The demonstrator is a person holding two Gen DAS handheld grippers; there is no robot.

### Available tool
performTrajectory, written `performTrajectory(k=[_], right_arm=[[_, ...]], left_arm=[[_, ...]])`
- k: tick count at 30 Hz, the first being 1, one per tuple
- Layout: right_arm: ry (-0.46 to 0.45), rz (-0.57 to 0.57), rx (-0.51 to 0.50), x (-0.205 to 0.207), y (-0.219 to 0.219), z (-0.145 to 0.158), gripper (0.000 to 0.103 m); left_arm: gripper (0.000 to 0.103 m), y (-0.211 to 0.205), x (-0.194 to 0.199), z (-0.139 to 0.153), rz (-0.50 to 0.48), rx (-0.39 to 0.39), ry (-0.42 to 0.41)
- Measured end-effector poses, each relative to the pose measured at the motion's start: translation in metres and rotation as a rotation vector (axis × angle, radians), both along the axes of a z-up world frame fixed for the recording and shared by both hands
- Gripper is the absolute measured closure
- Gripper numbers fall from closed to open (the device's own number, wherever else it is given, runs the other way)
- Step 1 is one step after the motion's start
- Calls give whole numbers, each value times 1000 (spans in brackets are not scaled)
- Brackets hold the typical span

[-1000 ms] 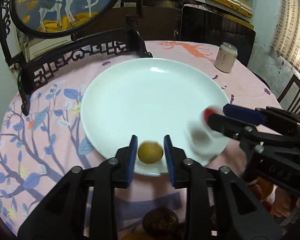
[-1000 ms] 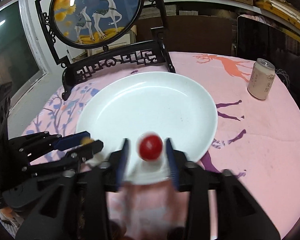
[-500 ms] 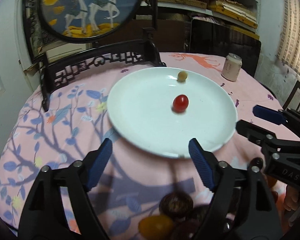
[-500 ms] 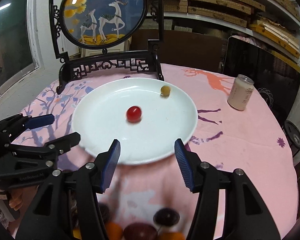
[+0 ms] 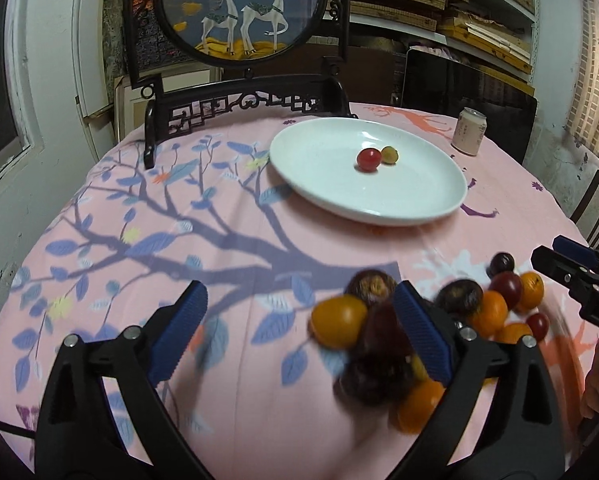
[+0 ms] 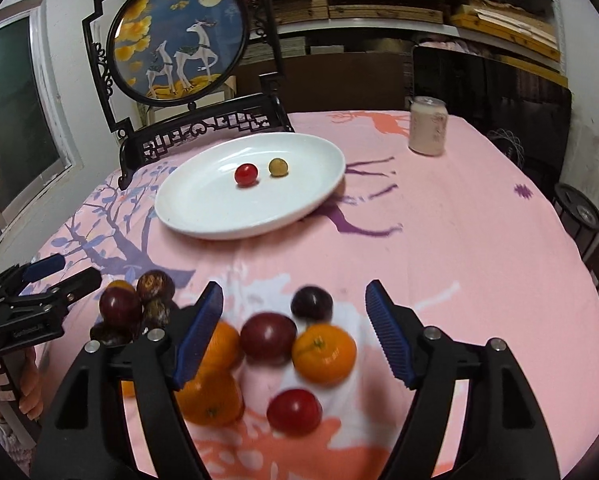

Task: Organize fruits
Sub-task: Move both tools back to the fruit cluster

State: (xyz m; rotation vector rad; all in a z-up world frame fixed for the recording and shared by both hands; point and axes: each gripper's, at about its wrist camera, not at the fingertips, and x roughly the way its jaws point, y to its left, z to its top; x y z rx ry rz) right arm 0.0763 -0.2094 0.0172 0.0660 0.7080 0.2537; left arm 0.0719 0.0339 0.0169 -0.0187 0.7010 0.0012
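- While two small fruits already lie on the white plate [image 6: 203,216], a red cherry tomato [image 6: 246,174] just beside a yellow-green one [image 6: 278,167], the step in hand looks like the reach for the next pieces; neither gripper holds anything.
- The plate sits toward the far side of the tabletop [image 6: 459,240], in front of the carved black stand [image 6: 203,128]; a drink can [image 6: 427,125] stands near the far right edge.
- The fruit pile [image 6: 267,344] lies at the near edge: oranges, dark plums, red tomatoes and brown wrinkled fruits, packed so that many touch.
- The right gripper [image 6: 295,334] hangs over the pile with its jaws opening; a dark plum [image 6: 268,338] and an orange [image 6: 324,353] lie between the blue fingers [image 6: 387,336], but the pads press on neither.
- The left gripper [image 5: 299,328] has its jaws opening too, spread wide over bare cloth; its right finger crosses the left end of the pile, so an orange-yellow fruit [image 5: 338,321] and a dark fruit just beside it lie inside the gap, untouched.
- By my judgement the next move calls for each gripper to settle on one fruit, centre it between the pads and close gently; crowded round neighbours could roll off or get pinched along with it.
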Motion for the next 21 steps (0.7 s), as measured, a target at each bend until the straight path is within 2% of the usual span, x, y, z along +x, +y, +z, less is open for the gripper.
performTrajectory(k=[3,4,5,6,7,10,14,21], right_arm=[[8,-7,7,-3,-3,-1,29],[13,-8,12,-4,-5,-1,25],[17,-7,23,-5,-7,-2,21],[22,-3,39,-7,-9,-2,10],[23,5,66,-10,-13,-1,4],[16,19,102,-14,-16,2,4],[56,18,86,-9,-14,-2,4],[72,14,102,-8,-17,-3,4]], left_arm=[[6,0,-8,-4,-2,3,9],[6,0,-9,-5,-3,3,12],[6,-1,-10,-6,-5,3,16],[6,-1,-10,-6,-7,3,20],[6,-2,-10,-7,-9,4,25],[6,-3,-10,-7,-20,3,32],[6,-9,-13,-6,-51,7,27],[6,-21,-19,-16,-92,62,69]])
